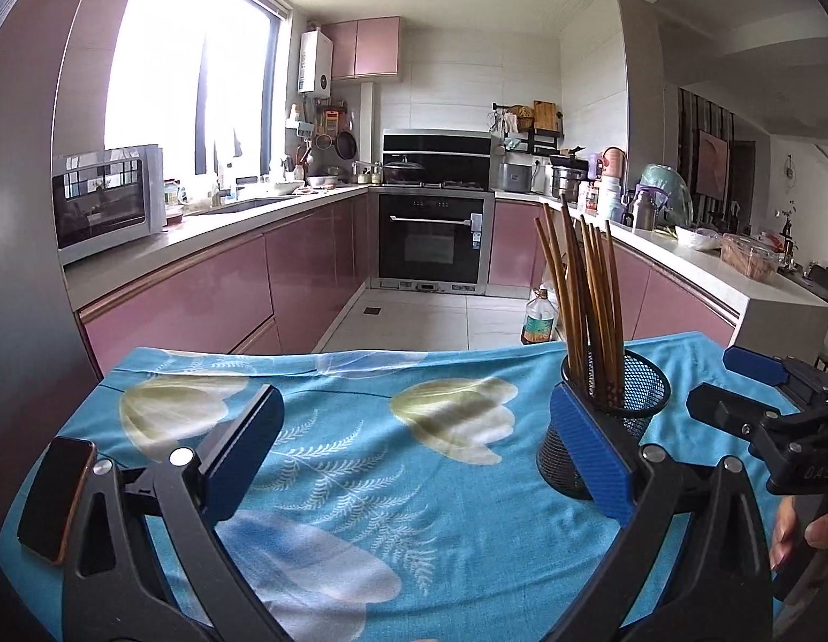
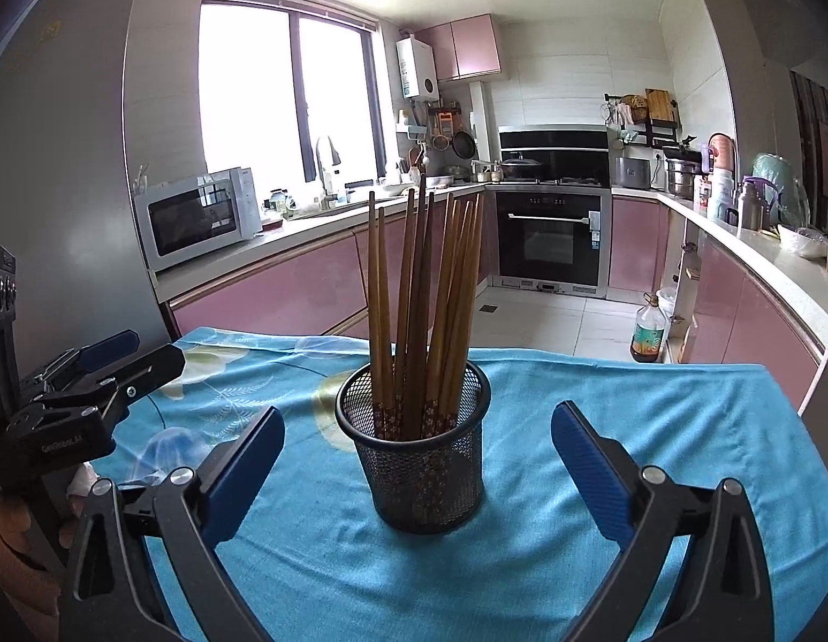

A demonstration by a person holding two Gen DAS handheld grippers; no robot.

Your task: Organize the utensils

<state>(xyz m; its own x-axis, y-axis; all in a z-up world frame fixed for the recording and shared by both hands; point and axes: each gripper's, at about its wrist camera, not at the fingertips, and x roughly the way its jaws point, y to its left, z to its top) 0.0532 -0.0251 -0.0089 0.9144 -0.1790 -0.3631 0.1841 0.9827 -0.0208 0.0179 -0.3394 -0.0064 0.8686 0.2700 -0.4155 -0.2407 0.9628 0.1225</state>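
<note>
A black mesh holder (image 2: 414, 460) stands upright on the blue flowered tablecloth (image 2: 628, 428). Several brown wooden chopsticks (image 2: 424, 294) stick up out of it. My right gripper (image 2: 418, 414) is open wide; the holder sits just ahead between its blue pads (image 2: 590, 471), and neither pad touches it. My left gripper (image 1: 416, 396) is also open, with only cloth between its fingers. In the left wrist view the holder (image 1: 628, 406) stands behind the right-hand pad (image 1: 590, 455), and the chopsticks (image 1: 585, 299) rise above it. The right gripper (image 1: 727, 382) shows at that view's right edge.
A dark phone (image 1: 55, 497) lies at the cloth's left edge. The left gripper (image 2: 146, 353) reaches in at the left of the right wrist view. Beyond the table's far edge an oil bottle (image 2: 646, 334) stands on the kitchen floor. Pink cabinets line both sides.
</note>
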